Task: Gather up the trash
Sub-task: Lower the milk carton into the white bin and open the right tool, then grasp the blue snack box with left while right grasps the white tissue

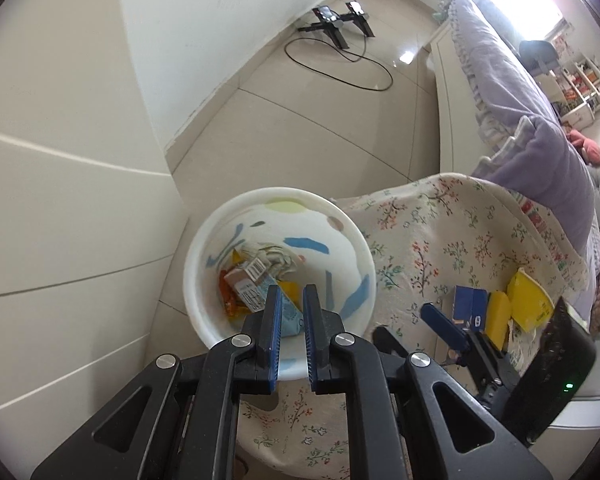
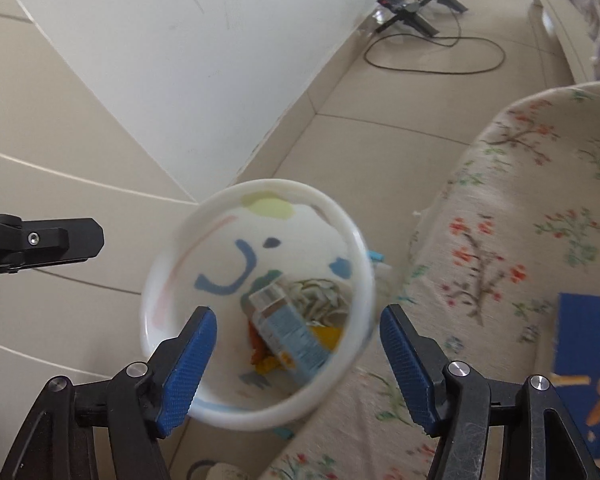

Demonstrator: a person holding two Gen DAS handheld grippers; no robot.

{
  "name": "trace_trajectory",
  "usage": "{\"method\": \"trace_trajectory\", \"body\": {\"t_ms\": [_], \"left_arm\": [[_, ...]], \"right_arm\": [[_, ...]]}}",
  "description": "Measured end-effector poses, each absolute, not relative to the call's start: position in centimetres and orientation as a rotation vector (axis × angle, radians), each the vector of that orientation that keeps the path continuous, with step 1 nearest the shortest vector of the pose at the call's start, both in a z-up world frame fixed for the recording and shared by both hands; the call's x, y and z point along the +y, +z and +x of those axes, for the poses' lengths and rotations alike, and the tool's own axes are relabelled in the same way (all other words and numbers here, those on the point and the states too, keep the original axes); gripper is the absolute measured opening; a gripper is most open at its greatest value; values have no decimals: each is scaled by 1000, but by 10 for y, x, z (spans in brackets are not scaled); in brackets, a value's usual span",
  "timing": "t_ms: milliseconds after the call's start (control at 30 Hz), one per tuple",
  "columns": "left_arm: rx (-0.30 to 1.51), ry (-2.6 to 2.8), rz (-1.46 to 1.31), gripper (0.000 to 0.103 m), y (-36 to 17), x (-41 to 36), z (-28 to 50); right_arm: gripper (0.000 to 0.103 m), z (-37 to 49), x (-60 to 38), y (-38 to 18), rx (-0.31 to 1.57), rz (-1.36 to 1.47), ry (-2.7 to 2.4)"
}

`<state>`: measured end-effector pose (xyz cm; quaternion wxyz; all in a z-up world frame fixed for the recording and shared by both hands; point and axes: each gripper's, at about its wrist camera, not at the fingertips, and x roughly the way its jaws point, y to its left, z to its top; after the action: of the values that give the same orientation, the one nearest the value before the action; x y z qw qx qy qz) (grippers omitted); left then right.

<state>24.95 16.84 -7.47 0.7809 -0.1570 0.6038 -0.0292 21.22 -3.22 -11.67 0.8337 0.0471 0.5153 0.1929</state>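
A white bin (image 1: 204,240) with painted blue marks stands on the floor beside a floral-cloth table (image 1: 440,232). It holds a light-blue carton (image 1: 256,286), crumpled paper (image 1: 268,258) and orange wrappers (image 1: 230,300). My left gripper (image 1: 291,300) hovers over the bin's near rim with jaws slightly apart and nothing between them. My right gripper (image 2: 298,328) is wide open above the bin (image 2: 172,248), empty. On the table lie a blue box (image 1: 470,306), a yellow block (image 1: 500,312) and a yellow packet (image 1: 530,304). The blue box also shows in the right wrist view (image 2: 588,360).
White cabinet panels (image 1: 60,220) stand left of the bin. A bed with purple covers (image 1: 540,152) lies behind the table. Black gripper stands and a cable (image 1: 340,32) sit on the tiled floor far back.
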Motion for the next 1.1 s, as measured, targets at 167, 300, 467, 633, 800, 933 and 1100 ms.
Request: {"method": "trace_trajectory", "body": {"t_ms": [167, 300, 467, 633, 800, 933, 1100], "left_arm": [[1311, -99, -288, 11, -77, 141, 248], [1369, -220, -288, 22, -89, 104, 241], [1349, -263, -208, 52, -87, 62, 233], [1339, -326, -181, 62, -89, 25, 228], [1359, -367, -152, 65, -104, -14, 225], [1363, -384, -144, 66, -115, -42, 224], [1345, -397, -115, 70, -125, -69, 223]], "right_arm": [[72, 188, -70, -87, 1050, 110, 381], [72, 169, -115, -62, 1019, 109, 328], [72, 155, -188, -34, 987, 106, 183], [72, 134, -257, -24, 981, 88, 35], [73, 112, -302, -41, 1021, 184, -46], [73, 96, -311, -50, 1036, 217, -79], [73, 75, -318, -66, 1077, 176, -91]]}}
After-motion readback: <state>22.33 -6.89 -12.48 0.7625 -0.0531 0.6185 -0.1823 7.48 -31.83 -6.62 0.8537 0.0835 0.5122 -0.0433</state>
